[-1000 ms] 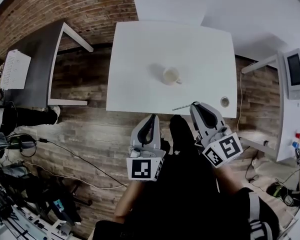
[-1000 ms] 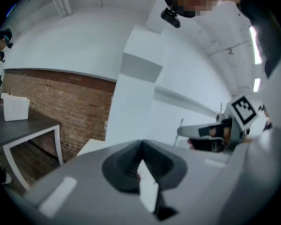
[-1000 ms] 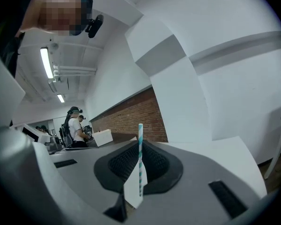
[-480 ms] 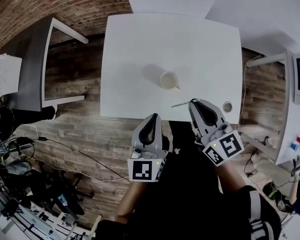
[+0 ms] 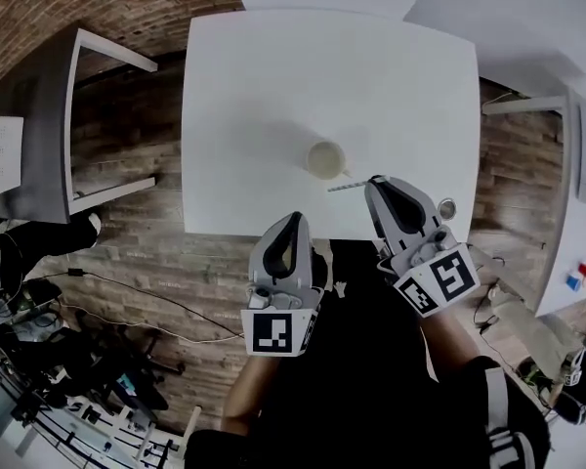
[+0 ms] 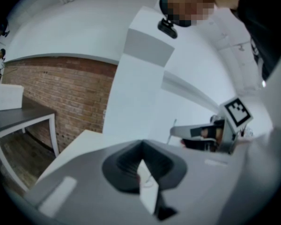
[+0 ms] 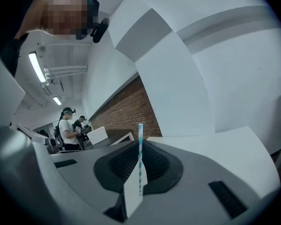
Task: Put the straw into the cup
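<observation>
- Closing in: across the last second the white table [image 5: 244,86] has grown larger in the head view, and both grippers now sit at its near edge instead of out over the wooden floor.
- The right gripper [image 5: 378,186] is clenched on the blue-and-white striped straw [image 5: 347,186]. The right gripper view shows the straw pinched between the pads and standing up past them.
- In the head view the straw's free end points left toward the cup [image 5: 325,158] and now lies just beside its near rim. Earlier it was clearly short of it.
- The cup stands upright near the table's front, apart from the gripper, in the same spot on the table (handle hard to make out).
- The left gripper [image 5: 295,221] has its jaws pressed together with nothing between them. It hangs below the table edge and trails along, idle.
- Judgement: the approach is nearly done. The straw is not yet in, so the tip needs lifting over the rim and tilting down.
</observation>
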